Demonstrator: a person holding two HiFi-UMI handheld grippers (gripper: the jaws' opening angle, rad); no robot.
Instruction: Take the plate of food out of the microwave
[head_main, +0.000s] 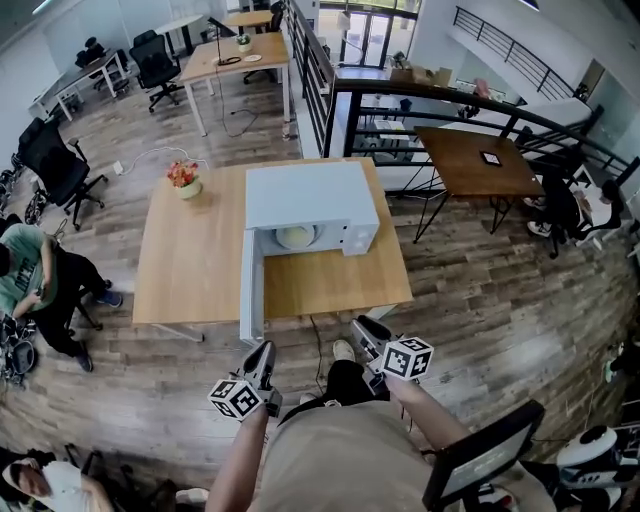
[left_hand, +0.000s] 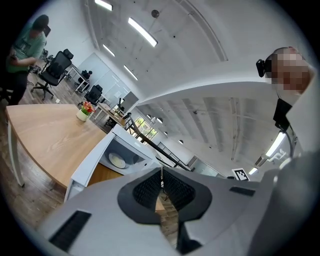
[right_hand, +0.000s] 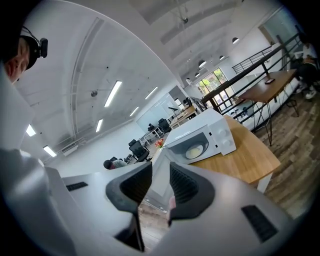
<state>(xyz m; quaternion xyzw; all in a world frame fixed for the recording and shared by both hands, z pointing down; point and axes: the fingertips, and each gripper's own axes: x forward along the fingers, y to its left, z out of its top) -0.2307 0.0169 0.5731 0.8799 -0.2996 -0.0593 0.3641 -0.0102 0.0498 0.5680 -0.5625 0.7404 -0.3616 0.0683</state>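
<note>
A white microwave (head_main: 310, 205) stands on a light wooden table (head_main: 190, 260), its door (head_main: 251, 290) swung open toward me on the left side. Inside the cavity lies a pale plate of food (head_main: 297, 237), also visible as the plate (left_hand: 118, 161) in the left gripper view and the plate (right_hand: 194, 150) in the right gripper view. My left gripper (head_main: 264, 352) (left_hand: 161, 172) hovers near the table's front edge, below the door, shut with nothing held. My right gripper (head_main: 366, 328) (right_hand: 161, 167) sits just off the front edge, its jaws slightly apart and empty.
A flower pot (head_main: 186, 180) stands at the table's far left corner. A seated person (head_main: 25, 270) and office chairs (head_main: 55, 165) are at the left. A black railing (head_main: 450, 100) and a dark table (head_main: 475, 160) lie to the right.
</note>
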